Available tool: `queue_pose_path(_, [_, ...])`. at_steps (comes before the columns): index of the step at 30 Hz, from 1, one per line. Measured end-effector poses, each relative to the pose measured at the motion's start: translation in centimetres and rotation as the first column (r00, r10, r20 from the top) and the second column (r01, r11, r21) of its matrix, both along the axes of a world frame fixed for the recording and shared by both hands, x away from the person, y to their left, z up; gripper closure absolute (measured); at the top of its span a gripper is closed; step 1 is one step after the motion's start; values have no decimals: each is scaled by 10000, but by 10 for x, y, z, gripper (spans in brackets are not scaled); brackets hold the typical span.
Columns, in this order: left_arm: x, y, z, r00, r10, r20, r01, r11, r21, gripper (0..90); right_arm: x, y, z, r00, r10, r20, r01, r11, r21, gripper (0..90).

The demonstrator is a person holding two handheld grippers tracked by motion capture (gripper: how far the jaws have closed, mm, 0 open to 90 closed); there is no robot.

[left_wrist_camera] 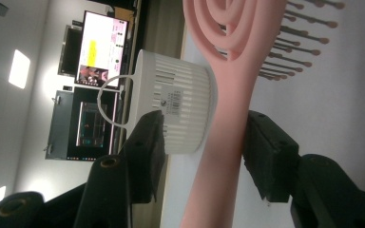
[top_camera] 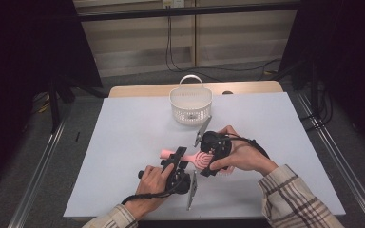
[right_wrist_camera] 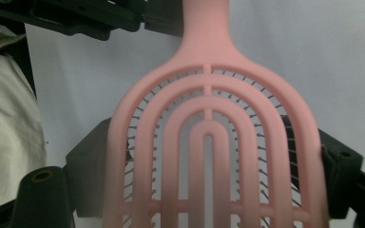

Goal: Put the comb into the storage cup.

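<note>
High view shows the stiff, light pink vented plastic hairbrush (top_camera: 197,158) near the tabletop's (top_camera: 123,123) front edge, head clamped in the right gripper (top_camera: 212,160), handle between the left gripper's (top_camera: 179,159) unclosed jaws.

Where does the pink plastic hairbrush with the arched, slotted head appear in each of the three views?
High view: pink plastic hairbrush lies low of centre, between both hands.
Left gripper view: its handle rises between the jaws, head at the top.
Right gripper view: its arched head spans the middle, handle pointing up.
Shared landmark: the white table surface behind it.
</note>
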State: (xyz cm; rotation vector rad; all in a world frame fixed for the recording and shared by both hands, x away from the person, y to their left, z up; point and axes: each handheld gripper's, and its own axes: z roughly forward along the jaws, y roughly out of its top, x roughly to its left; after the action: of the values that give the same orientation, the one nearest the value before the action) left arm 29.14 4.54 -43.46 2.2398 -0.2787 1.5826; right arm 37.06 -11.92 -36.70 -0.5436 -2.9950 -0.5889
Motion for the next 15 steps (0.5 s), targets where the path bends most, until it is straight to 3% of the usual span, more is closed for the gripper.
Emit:
queue_pose_path(1, [0, 0, 0, 10000, 32, -6, -32, 9998, 185, 539, 0, 0, 0, 10000, 22, 22, -22, 10000, 7, 197])
queue_pose_path(7, [-1, -3, -2, 10000, 27, 62, -28, 9998, 195, 642, 1, 2, 0, 10000, 30, 30, -31, 10000, 67, 196])
queue_pose_path(10, [-2, -5, -2, 10000, 22, 81, -26, 9989, 479, 683, 2, 3, 0, 10000, 36, 70, -37, 10000, 81, 197])
queue_pose_path(15, [-2, -7, -2, 9999, 40, 108, -46, 9986, 529, 717, 2, 5, 2, 10000, 70, 13, -70, 9999, 102, 196])
